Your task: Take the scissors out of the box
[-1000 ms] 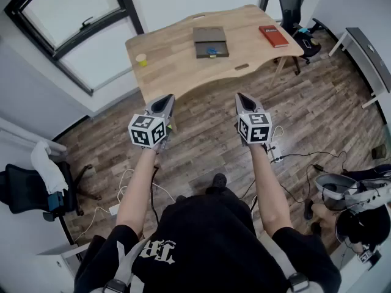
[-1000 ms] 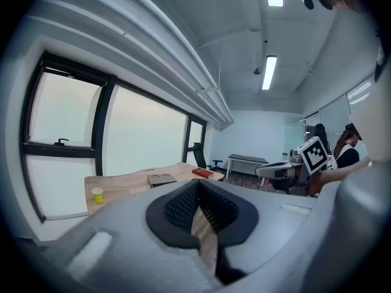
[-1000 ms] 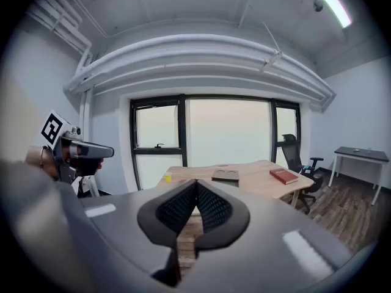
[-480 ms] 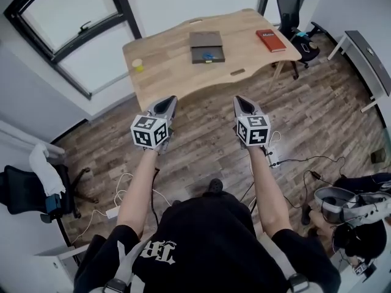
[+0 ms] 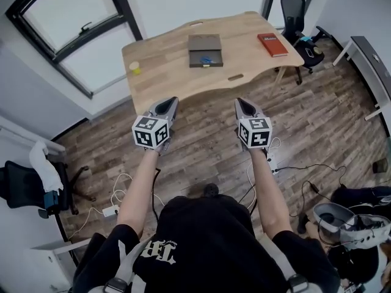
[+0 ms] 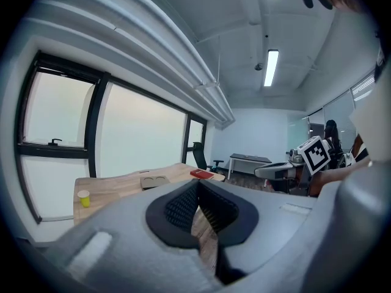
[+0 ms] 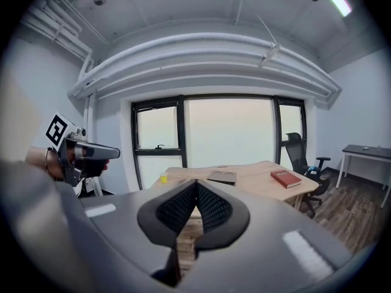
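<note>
An open brown box (image 5: pixel 204 49) lies on the wooden table (image 5: pixel 177 72) far ahead, with the blue-handled scissors (image 5: pixel 206 59) in its near half. Both grippers are held out level over the wood floor, well short of the table. My left gripper (image 5: pixel 165 106) is shut with nothing between its pads, and my right gripper (image 5: pixel 244 107) is shut and empty too. In the left gripper view the box (image 6: pixel 155 180) sits beyond the closed tips (image 6: pixel 197 184). In the right gripper view the box (image 7: pixel 223 176) lies just past the closed tips (image 7: pixel 196 182).
A red book (image 5: pixel 272 44) lies at the table's right end and a yellow cup (image 5: pixel 134 68) at its left. An office chair (image 5: pixel 295 12) stands behind the table, another chair (image 5: pixel 24 188) at the left wall. Cables (image 5: pixel 287 170) trail over the floor. A person (image 5: pixel 354 224) sits at lower right.
Both grippers have moved forward together toward the table, which now sits slightly lower and nearer in the head view. Both stay shut and empty.
</note>
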Demonstrator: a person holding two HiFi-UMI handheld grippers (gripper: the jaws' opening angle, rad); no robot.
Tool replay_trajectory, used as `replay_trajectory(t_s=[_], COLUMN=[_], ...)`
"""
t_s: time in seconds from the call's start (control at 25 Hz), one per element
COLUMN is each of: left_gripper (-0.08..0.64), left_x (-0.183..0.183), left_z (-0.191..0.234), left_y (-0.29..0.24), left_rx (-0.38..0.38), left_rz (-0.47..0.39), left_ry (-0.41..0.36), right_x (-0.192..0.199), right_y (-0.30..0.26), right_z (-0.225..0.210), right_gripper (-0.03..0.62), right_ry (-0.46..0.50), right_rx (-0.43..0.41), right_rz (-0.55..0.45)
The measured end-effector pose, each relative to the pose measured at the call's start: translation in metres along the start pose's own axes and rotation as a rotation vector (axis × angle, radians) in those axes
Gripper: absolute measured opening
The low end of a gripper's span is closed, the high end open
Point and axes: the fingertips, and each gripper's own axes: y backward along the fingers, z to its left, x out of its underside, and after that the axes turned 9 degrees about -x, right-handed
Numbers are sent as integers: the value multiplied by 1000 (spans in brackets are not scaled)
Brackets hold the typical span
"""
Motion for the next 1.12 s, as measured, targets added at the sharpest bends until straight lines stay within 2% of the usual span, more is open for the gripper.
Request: replay_trajectory(t_s=[0.44,0.72,1.12], left_gripper=[0,0,0], left_x=[6,8,-18], left_z=[-6,0,63], left_y=[-43,-104,-199], left_rx=[-1,39,39], left_rz=[51,50,44], left_ry=[-20,1,30], right_x=[9,14,-19], right_y=[-17,-47,-141], right_z=[-46,-87,-144], right_gripper=[6,5,5], right_ry=[-45,-37,-23], right_rx=[10,37,36], right_rz=[13,48,78])
